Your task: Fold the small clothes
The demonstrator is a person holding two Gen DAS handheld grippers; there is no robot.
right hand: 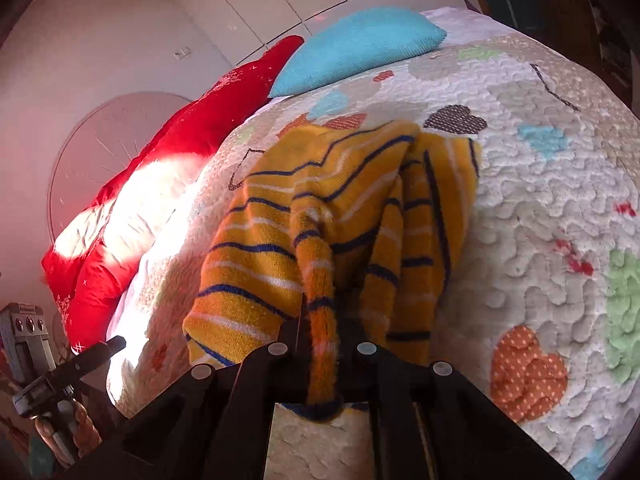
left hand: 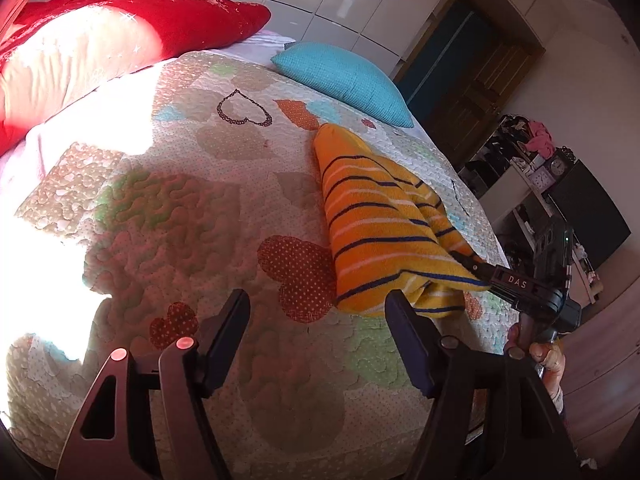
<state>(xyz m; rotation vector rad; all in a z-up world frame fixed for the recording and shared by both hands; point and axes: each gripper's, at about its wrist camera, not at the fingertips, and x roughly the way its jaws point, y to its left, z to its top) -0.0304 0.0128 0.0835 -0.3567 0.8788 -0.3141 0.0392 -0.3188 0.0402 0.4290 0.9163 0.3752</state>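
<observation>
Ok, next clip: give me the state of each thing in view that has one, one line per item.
Striped garment: bunched on the quilt, one edge lifted.
Right gripper: shut on the striped garment's edge.
Left gripper: open, nothing between its fingers, above the quilt.
Quilt: spread flat over the bed.
Turquoise pillow: lying at the bed's far end.
Red cushion: resting along the bed's edge, partly sunlit.

Sunlit red blanket (left hand: 72, 52), overexposed detail

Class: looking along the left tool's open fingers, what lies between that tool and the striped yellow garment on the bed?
Only bare heart-patterned quilt. In the left wrist view, the left tool is open and empty; the striped yellow garment lies just beyond its right finger.
</observation>
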